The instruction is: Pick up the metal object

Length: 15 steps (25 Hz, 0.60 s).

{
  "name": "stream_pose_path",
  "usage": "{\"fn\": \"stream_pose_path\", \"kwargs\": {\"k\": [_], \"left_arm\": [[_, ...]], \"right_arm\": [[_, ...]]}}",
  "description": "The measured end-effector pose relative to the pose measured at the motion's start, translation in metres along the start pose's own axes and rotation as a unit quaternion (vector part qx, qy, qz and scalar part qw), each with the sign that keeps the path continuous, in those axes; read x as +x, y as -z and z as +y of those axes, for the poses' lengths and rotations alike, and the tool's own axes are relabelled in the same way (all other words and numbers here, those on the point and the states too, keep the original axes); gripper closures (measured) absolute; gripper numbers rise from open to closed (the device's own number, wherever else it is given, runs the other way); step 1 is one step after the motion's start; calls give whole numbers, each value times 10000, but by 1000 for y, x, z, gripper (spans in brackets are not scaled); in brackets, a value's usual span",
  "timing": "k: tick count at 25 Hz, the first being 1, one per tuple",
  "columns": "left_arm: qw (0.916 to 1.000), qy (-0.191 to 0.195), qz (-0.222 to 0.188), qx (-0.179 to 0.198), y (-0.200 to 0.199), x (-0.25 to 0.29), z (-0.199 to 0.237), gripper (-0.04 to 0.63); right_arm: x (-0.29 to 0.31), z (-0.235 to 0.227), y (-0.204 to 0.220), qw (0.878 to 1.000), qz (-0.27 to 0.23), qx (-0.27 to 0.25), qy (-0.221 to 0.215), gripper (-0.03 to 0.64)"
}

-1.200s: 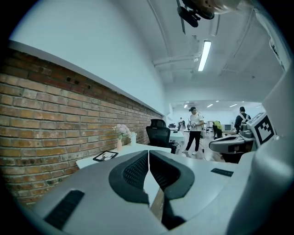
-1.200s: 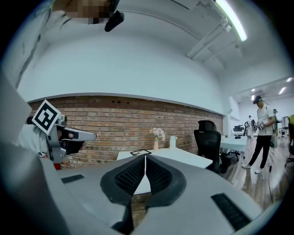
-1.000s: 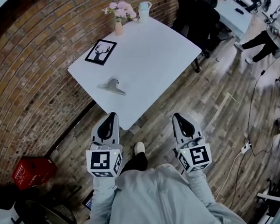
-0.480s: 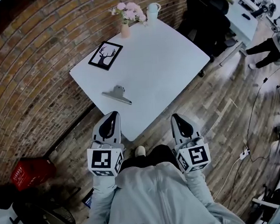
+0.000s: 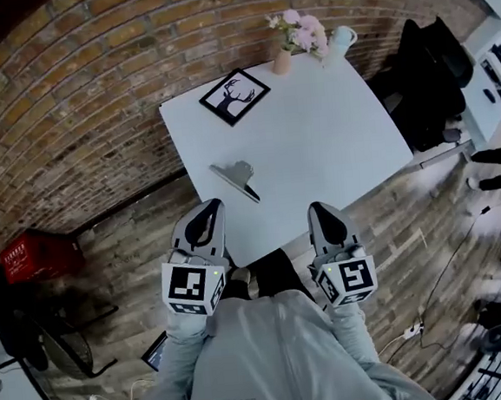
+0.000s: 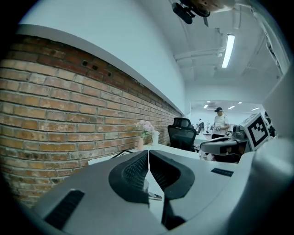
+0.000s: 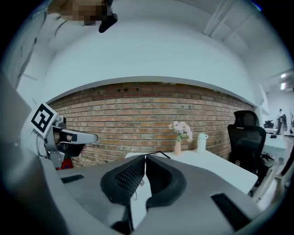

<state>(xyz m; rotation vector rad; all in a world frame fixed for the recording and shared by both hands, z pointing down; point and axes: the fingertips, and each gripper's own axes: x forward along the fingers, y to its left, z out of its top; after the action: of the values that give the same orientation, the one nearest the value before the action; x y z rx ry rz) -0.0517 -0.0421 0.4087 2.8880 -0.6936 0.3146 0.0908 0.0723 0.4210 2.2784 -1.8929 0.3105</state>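
The metal object [image 5: 236,180], a large silver binder clip, lies on the white table [image 5: 332,135] near its front left edge. In the left gripper view a bit of the metal object [image 6: 154,196] shows low in the gap behind the jaws. My left gripper [image 5: 208,209] hovers at the table's near edge, just short of the clip, its jaws shut and empty. My right gripper [image 5: 319,208] is level with it to the right, also shut on nothing. In each gripper view the pads meet at the tips: left gripper [image 6: 148,153], right gripper [image 7: 145,158].
A framed deer picture [image 5: 234,96], a vase of pink flowers [image 5: 293,39] and a pale mug [image 5: 341,39] stand at the table's far side by the brick wall. A red crate [image 5: 30,255] sits on the floor at left, a black office chair [image 5: 431,74] at right.
Both grippers have moved forward to the table's near edge. The clip now lies just ahead of the left gripper. Both stay shut.
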Motion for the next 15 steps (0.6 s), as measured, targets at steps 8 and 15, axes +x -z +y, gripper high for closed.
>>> {"fn": "stream_pose_path", "kwargs": {"k": [8,15], "left_arm": [[9916,-1229,-334,-233,-27,22,49,565],[9756,-2124,-328,-454,-31,22,75,565]], "right_arm": [[96,-5,-40,9902,-116,-496,-1297,591],[150,7,-60,9722,-128,-742,-2218,591]]}}
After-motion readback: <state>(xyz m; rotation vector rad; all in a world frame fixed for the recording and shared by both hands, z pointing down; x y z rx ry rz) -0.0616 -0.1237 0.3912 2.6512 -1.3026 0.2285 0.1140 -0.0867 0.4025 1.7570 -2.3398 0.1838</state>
